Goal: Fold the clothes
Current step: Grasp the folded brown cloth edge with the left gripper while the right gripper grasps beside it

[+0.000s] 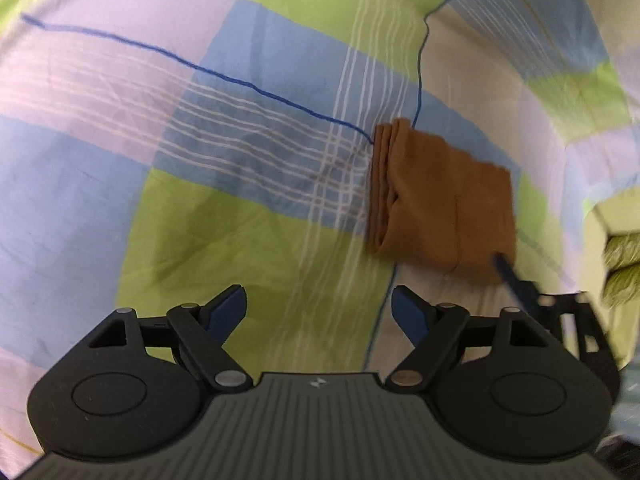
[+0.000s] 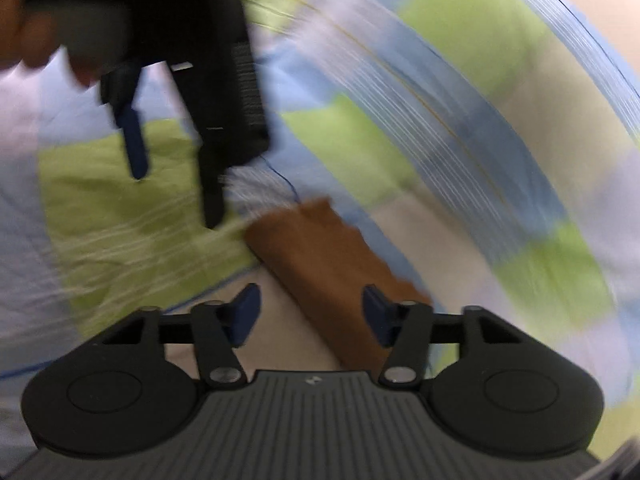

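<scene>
Cloth (image 1: 440, 200), folded brown, lying on bedsheet (image 1: 120, 80) right of centre; I'm holding left gripper (image 1: 318, 312) apart, empty. Right gripper (image 2: 310, 316) nearer, half-parted, cloth edge running diagonally between fingers, unpinched.

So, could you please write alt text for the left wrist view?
A folded brown garment lies on a checked bedsheet ahead of the open left gripper, which holds nothing. The right gripper's fingertip reaches its near corner.
</scene>
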A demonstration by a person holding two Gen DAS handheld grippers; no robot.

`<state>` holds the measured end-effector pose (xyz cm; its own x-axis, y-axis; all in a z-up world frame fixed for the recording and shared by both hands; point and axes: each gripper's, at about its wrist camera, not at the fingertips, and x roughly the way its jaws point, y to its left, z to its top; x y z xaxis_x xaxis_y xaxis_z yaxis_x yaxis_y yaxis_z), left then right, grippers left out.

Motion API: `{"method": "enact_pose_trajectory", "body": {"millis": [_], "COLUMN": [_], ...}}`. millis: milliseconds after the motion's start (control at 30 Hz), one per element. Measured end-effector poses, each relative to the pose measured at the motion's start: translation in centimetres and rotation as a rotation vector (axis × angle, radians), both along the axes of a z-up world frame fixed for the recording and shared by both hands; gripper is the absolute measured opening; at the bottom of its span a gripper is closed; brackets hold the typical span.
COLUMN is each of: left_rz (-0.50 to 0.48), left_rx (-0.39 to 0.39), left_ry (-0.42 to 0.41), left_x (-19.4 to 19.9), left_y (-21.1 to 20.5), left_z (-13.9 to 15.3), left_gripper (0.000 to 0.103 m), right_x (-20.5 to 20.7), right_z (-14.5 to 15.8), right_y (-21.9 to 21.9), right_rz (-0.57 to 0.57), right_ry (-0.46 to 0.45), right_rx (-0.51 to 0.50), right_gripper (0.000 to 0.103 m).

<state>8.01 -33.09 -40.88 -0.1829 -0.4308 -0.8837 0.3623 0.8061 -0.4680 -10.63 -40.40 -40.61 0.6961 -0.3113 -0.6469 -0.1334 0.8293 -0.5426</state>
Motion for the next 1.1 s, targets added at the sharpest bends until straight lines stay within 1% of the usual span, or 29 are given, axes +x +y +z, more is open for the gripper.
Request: {"method": "enact_pose_trajectory", "body": {"millis": [33,67,100,133,167,200,267,333,367,500,633,700,733,800,833,867,900,933,967,1000,1033,1067,1100], "left_rz": [0.019,0.035,0.05,0.064,0.079,0.093,0.121,0.165,0.183,0.229,0.226,0.202,0.192,0.21,0.224,0.237,0.242,0.244,0.249,0.262,0.27,0.27,0.266], "left_rx": [-0.012,-0.025,-0.038,-0.052,-0.067,-0.084,-0.113,-0.156,-0.166,-0.193,-0.223,-0.218,-0.208,-0.205,-0.205,-0.205,-0.204,-0.203,-0.201,-0.201,-0.203,-0.206,-0.209], "left_ry": [0.03,0.057,0.084,0.111,0.139,0.168,0.219,0.281,0.296,0.328,0.34,0.33,0.324,0.316,0.309,0.303,0.299,0.291,0.28,0.279,0.283,0.285,0.284], "left_x": [0.2,0.3,0.4,0.5,0.7,0.8,1.1,1.5,1.7,2.4,3.0,3.2,3.3,3.3,3.3,3.2,3.2,3.0,2.8,2.7,2.7,2.7,2.8], "left_y": [-0.1,-0.2,-0.3,-0.5,-0.7,-0.9,-1.3,-1.8,-2.1,-3.4,-5.5,-6.5,-6.8,-6.7,-6.4,-6.2,-6.0,-5.7,-5.4,-5.0,-4.9,-4.9,-5.0], "left_z": [-0.2,-0.4,-0.6,-0.8,-1.0,-1.3,-1.8,-2.5,-2.8,-3.6,-4.3,-4.5,-4.6,-5.0,-5.1,-5.2,-5.3,-5.3,-5.4,-5.5,-5.6,-5.6,-5.5], "left_gripper": [0.082,0.082,0.082,0.082,0.082,0.082,0.082,0.082,0.082,0.082,0.081,0.081,0.08,0.074,0.066,0.059,0.056,0.05,0.045,0.044,0.044,0.044,0.044], "right_x": [0.5,1.1,1.2,1.8,2.0,2.2,2.3,2.3,2.1,1.8,1.6,1.5,1.5,1.6,1.6,1.6,1.7,1.2,0.9,0.4,0.0,-0.4,-0.5], "right_z": [-0.7,-1.6,-1.7,-2.6,-2.7,-2.9,-2.7,-2.4,-2.1,-1.3,-1.1,-1.2,-1.1,-1.3,-1.6,-1.6,-1.6,-1.4,-0.9,-0.2,0.5,1.1,1.5], "right_y": [0.1,0.1,0.1,-0.2,-0.4,-0.5,-1.2,-1.8,-2.2,-3.2,-3.6,-3.8,-3.9,-4.1,-4.1,-4.0,-3.9,-3.8,-4.0,-4.9,-5.8,-6.7,-7.0], "right_rz": [0.051,0.105,0.112,0.14,0.144,0.147,0.14,0.133,0.13,0.137,0.153,0.172,0.175,0.197,0.215,0.224,0.228,0.232,0.233,0.189,0.144,0.099,0.081], "right_ry": [0.003,0.012,0.016,0.043,0.047,0.052,0.023,-0.01,-0.028,-0.08,-0.103,-0.117,-0.118,-0.118,-0.121,-0.119,-0.118,-0.144,-0.158,-0.171,-0.183,-0.195,-0.198], "right_rx": [-0.039,-0.081,-0.085,-0.095,-0.088,-0.082,-0.043,-0.011,0.005,0.034,0.037,0.037,0.037,0.042,0.017,0.006,-0.004,-0.028,-0.009,0.039,0.088,0.137,0.157], "right_gripper": [0.047,0.045,0.04,0.025,0.016,0.015,0.01,0.009,0.009,0.009,0.009,0.009,0.009,0.009,0.011,0.023,0.032,0.047,0.048,0.049,0.053,0.054,0.054]}}
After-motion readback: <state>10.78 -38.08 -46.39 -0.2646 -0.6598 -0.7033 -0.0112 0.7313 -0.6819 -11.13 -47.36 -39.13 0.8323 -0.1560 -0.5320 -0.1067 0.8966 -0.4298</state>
